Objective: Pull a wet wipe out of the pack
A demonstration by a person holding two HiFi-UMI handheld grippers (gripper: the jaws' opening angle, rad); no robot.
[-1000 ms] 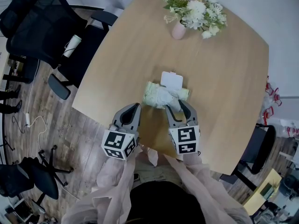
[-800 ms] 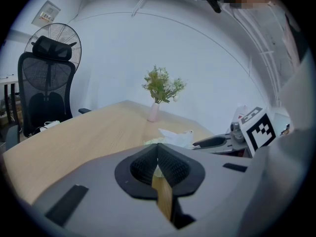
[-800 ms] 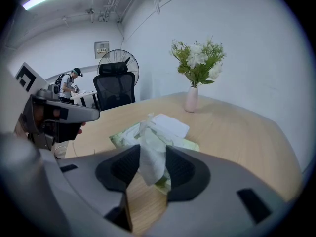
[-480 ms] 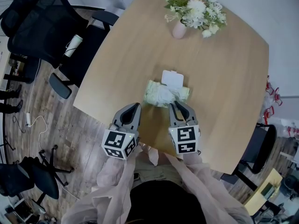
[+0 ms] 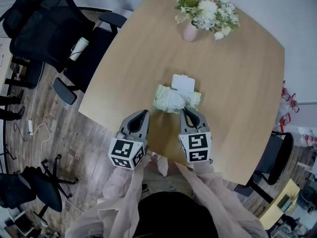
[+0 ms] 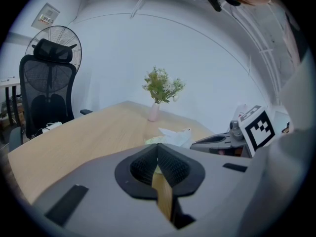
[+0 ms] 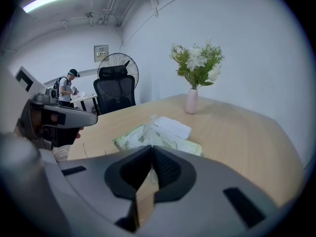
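A green wet wipe pack (image 5: 161,97) lies mid-table with its white lid (image 5: 182,83) flipped open at the far side. A crumpled white wipe (image 5: 174,99) sticks out of the opening toward me. My right gripper (image 5: 186,111) sits at the pack's near right edge. Its jaws have come together and pinch the wipe's loose end. In the right gripper view the wipe (image 7: 150,131) rises just past the shut pads (image 7: 160,168). My left gripper (image 5: 144,113) rests left of the pack, apart from it, shut on nothing; the left gripper view shows the pack (image 6: 173,137) ahead.
A pink vase of white flowers (image 5: 190,31) stands at the table's far side. Black office chairs (image 5: 44,29) stand off the left edge, another chair (image 5: 275,155) at the right. The table's near edge (image 5: 124,130) runs under my grippers. A person (image 7: 66,90) stands far back.
My right gripper's jaws, open around the wipe's end a second ago, have closed on it. Neither hand has shifted, and the pack has stayed put.
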